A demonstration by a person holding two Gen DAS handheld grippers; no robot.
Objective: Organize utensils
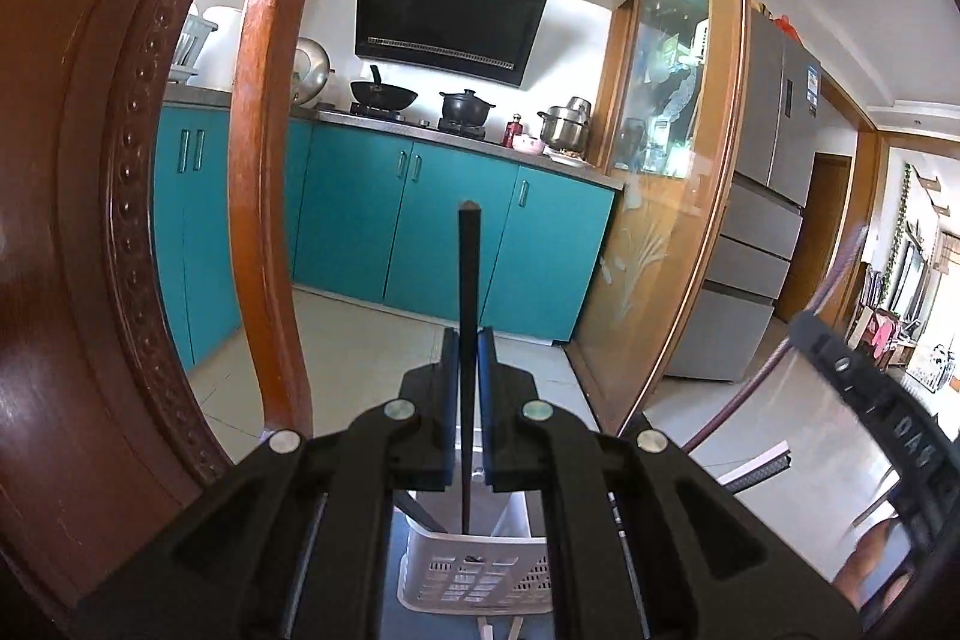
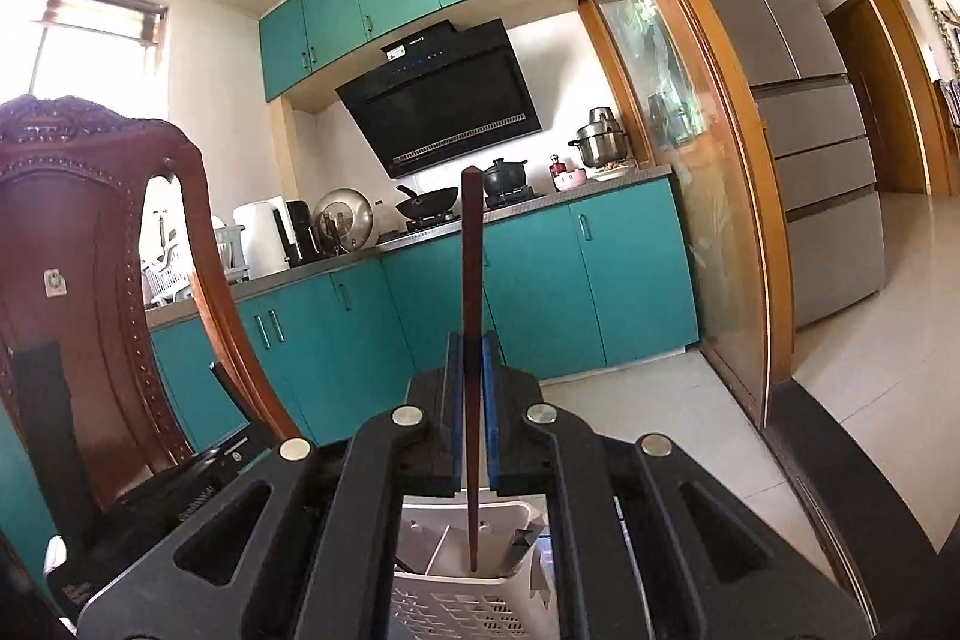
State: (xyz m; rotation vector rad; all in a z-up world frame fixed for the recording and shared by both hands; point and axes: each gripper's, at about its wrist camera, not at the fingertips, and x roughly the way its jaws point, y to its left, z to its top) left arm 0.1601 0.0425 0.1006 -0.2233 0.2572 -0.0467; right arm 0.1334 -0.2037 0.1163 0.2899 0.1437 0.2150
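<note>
My left gripper point(image 1: 468, 346) is shut on a dark chopstick point(image 1: 468, 292) that stands upright between its blue pads, its lower end reaching down into a white slotted utensil basket point(image 1: 480, 574). My right gripper point(image 2: 473, 349) is shut on a reddish-brown chopstick point(image 2: 471, 292), also upright, its lower end inside the white utensil basket point(image 2: 456, 604). Other dark utensils lean inside the basket point(image 2: 522, 538). The right gripper's black body shows at the right edge of the left wrist view point(image 1: 870, 400).
A carved wooden chair back point(image 1: 120, 220) stands close on the left, and also shows in the right wrist view point(image 2: 90, 280). Beyond are teal kitchen cabinets point(image 1: 420, 220), a stove with pots, a wood-framed glass door point(image 1: 678, 160) and a grey fridge point(image 2: 810, 100).
</note>
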